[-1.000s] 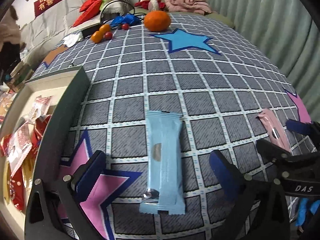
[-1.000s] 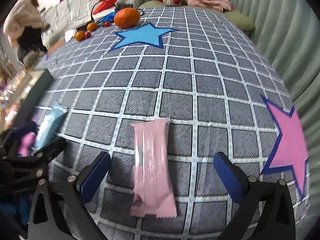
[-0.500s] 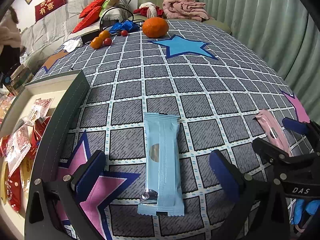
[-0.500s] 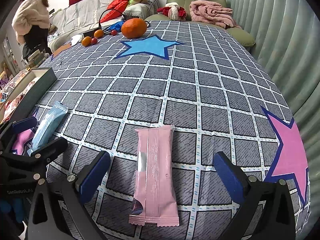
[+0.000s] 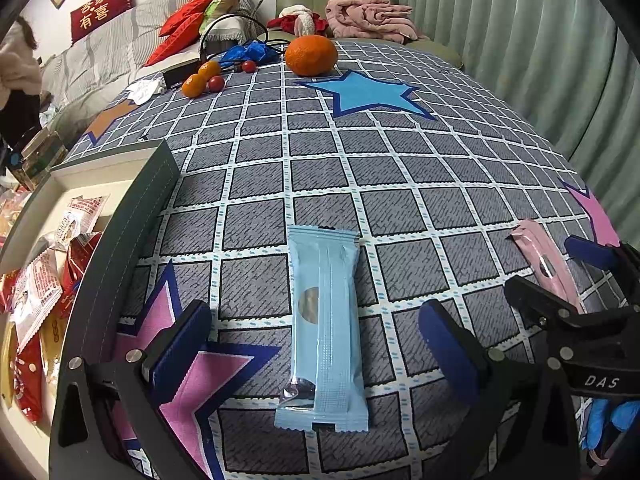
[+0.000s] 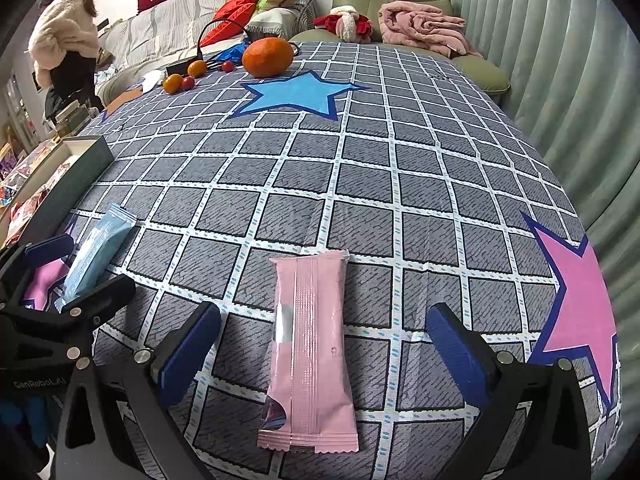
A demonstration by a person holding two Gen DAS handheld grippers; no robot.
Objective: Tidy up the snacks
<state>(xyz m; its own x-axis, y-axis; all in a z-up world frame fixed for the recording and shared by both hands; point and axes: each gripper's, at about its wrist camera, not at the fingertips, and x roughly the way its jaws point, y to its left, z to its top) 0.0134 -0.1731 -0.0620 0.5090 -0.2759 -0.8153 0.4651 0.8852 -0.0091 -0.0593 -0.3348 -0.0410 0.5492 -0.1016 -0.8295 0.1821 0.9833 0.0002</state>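
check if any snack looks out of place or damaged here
Two do: the light blue snack packet and the pink snack packet lie loose on the checked tablecloth, outside the snack box. Neither wrapper looks torn.

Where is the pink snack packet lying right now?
In the right wrist view the pink snack packet lies flat on the checked tablecloth, between the open fingers of the right gripper.

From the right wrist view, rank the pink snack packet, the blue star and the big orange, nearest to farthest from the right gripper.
1. Pink snack packet, lying between the open right gripper fingers.
2. Blue star, printed mid-cloth, far side.
3. Big orange, just beyond the star.
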